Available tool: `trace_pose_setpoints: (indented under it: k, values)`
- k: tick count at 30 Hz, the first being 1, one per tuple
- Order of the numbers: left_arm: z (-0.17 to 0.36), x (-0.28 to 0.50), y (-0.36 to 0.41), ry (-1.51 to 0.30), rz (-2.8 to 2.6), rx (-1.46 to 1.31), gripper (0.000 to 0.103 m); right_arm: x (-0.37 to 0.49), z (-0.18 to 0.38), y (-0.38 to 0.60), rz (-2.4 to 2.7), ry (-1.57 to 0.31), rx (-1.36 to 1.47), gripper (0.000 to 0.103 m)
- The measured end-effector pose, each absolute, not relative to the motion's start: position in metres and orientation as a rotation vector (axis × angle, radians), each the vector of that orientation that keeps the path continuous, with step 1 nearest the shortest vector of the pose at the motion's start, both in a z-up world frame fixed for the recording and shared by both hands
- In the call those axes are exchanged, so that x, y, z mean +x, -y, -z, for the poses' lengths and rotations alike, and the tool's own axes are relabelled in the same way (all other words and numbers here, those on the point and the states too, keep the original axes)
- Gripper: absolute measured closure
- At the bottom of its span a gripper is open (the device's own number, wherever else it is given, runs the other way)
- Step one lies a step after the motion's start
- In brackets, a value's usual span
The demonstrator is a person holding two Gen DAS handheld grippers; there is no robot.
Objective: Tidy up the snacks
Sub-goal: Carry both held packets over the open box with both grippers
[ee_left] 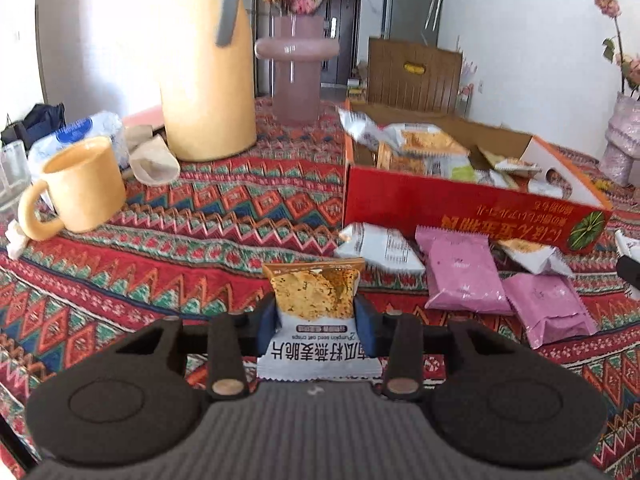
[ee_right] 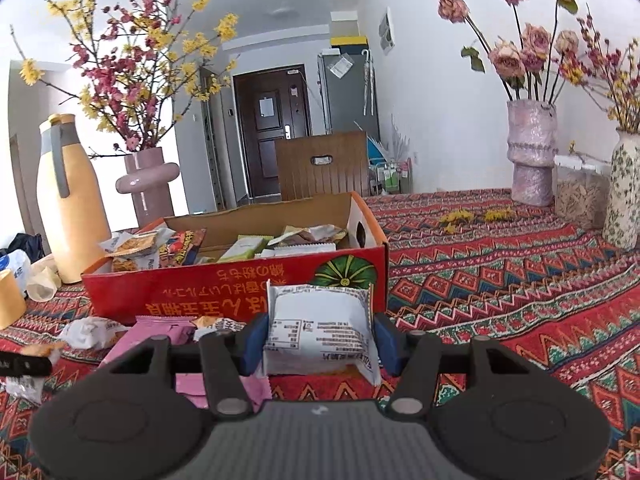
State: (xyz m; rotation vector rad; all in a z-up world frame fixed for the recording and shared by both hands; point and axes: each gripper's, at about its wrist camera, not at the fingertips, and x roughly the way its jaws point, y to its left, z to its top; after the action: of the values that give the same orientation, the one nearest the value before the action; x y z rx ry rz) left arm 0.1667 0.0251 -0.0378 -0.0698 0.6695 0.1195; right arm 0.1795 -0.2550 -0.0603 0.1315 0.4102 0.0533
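Note:
My left gripper (ee_left: 316, 316) is shut on an oat crisp packet (ee_left: 314, 292), white at the near end with a crisp pictured on it, held above the patterned tablecloth. My right gripper (ee_right: 318, 336) is shut on a white snack packet (ee_right: 320, 328), its printed back facing me, just in front of the red cardboard box (ee_right: 240, 292). That red box (ee_left: 440, 204) lies open at the right in the left wrist view with several snack packets inside. Two pink packets (ee_left: 464, 272) and white packets (ee_left: 380, 248) lie loose in front of it.
A yellow mug (ee_left: 80, 188), a tall yellow jug (ee_left: 204, 76) and a pink vase (ee_left: 296, 68) stand left of the box. More vases with flowers (ee_right: 532, 152) and a clear jar (ee_right: 580, 196) stand at the far right. A wooden chair back (ee_right: 320, 164) is behind the table.

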Motion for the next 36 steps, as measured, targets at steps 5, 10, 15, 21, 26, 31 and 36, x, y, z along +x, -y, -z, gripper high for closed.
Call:
trace_pose_setpoints:
  k: [5,10,15,21,26,31,36]
  values:
    - [0.021,0.161,-0.022,-0.613,-0.095,-0.07,0.062,0.17,0.05,0.25,-0.071,-0.391,0.117,0.048]
    - [0.001,0.163,-0.01,-0.548,-0.056,-0.063,0.062,0.168,0.037,0.243,-0.087,-0.362,0.105,0.048]
    - [-0.018,0.173,0.003,-0.494,-0.025,-0.056,0.061,0.172,0.021,0.237,-0.099,-0.32,0.09,0.048]
    - [-0.039,0.185,0.02,-0.42,0.005,-0.045,0.061,0.183,0.001,0.232,-0.104,-0.269,0.074,0.048]
    - [-0.05,0.202,0.032,-0.377,0.02,-0.038,0.061,0.2,-0.01,0.229,-0.105,-0.241,0.057,0.048]
    - [-0.054,0.228,0.038,-0.373,0.025,-0.051,0.061,0.223,-0.019,0.229,-0.102,-0.226,0.046,0.048]
    - [-0.05,0.259,0.045,-0.388,0.018,-0.064,0.061,0.251,-0.022,0.231,-0.098,-0.23,0.046,0.048]
